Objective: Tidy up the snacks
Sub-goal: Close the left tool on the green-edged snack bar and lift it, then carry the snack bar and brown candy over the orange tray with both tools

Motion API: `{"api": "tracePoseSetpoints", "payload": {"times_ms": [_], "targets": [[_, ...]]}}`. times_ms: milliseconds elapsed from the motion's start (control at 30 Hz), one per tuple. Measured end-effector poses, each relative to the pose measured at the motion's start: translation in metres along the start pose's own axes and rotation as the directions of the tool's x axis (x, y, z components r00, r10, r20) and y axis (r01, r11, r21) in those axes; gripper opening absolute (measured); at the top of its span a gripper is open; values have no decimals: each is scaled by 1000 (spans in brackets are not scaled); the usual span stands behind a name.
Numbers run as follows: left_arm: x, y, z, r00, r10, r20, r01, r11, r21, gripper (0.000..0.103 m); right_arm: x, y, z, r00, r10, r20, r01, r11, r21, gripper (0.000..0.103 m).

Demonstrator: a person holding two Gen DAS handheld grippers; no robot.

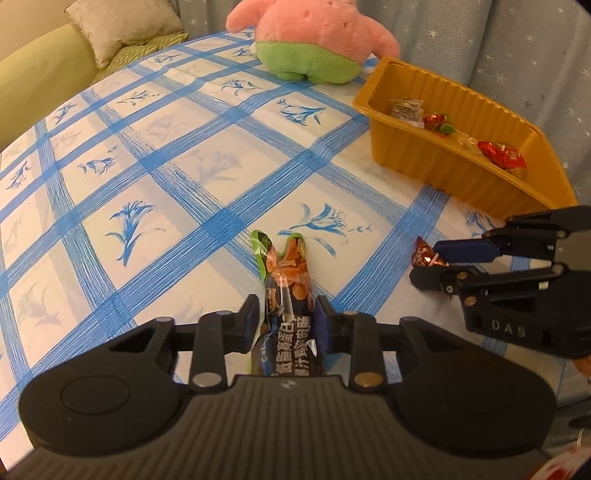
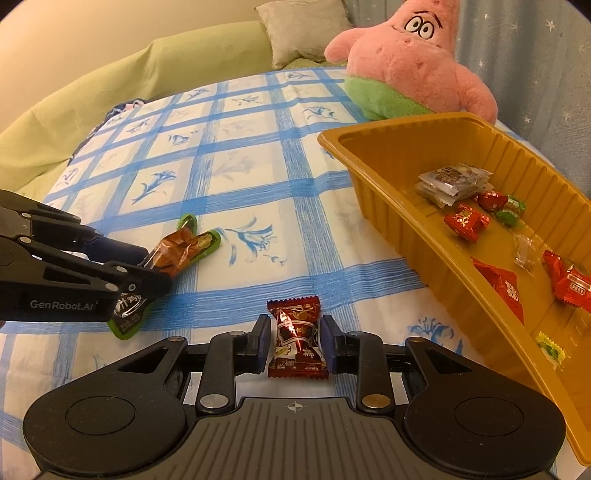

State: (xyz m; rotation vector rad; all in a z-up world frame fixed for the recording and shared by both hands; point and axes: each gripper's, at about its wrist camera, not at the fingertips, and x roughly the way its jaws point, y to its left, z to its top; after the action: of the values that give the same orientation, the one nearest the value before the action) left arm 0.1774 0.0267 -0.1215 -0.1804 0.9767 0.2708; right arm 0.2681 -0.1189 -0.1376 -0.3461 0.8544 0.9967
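Left gripper [image 1: 284, 319]: clamped on long snack pouch [image 1: 286, 295], both pads pressed against its sides; seen from right wrist view at left edge [image 2: 147, 275], same pouch [image 2: 177, 253] between the fingers.
Long snack pouch: dark wrapper with green edging and printed Chinese text; far end lying on tablecloth [image 1: 184, 166], near end running back between the fingers.
Right gripper [image 2: 297, 341]: closed on dark red candy [image 2: 297, 338], pads touching the wrapper on both sides; in left wrist view at right edge [image 1: 430, 264], candy [image 1: 424, 253] poking out past the fingertips.
Dark red candy: small twist-end wrapper, glossy, held just above or on the cloth, cannot tell which.
Yellow tray [image 2: 388, 206]: ribbed plastic, on the table's right side, near the right gripper; also visible from the left wrist view [image 1: 424, 158].
Tray contents: silver-grey packets [image 2: 452, 181], several red wrapped candies [image 2: 465, 219], one green-wrapped piece [image 2: 511, 210], a clear packet [image 2: 526, 254], a yellow-green packet [image 2: 550, 354].
Tablecloth: white with blue checks and blue flower prints.
Pink plush toy [image 2: 406, 62]: green shorts, sitting at the table's far edge behind the tray.
Background: green sofa [image 2: 92, 92], grey cushion [image 2: 303, 29], star-patterned curtain [image 1: 498, 48].
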Motion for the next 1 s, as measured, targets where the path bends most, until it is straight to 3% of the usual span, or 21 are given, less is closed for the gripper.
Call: {"api": "tracePoseSetpoints", "payload": {"times_ms": [500, 1000], "targets": [[4, -12, -1, 1000, 16, -12, -16, 998, 53, 26, -2, 8, -2, 999, -40, -15, 39, 998, -40, 22], [-28, -21, -3, 999, -36, 21, 35, 998, 49, 26, -29, 3, -10, 1000, 26, -17, -25, 998, 50, 20]]}}
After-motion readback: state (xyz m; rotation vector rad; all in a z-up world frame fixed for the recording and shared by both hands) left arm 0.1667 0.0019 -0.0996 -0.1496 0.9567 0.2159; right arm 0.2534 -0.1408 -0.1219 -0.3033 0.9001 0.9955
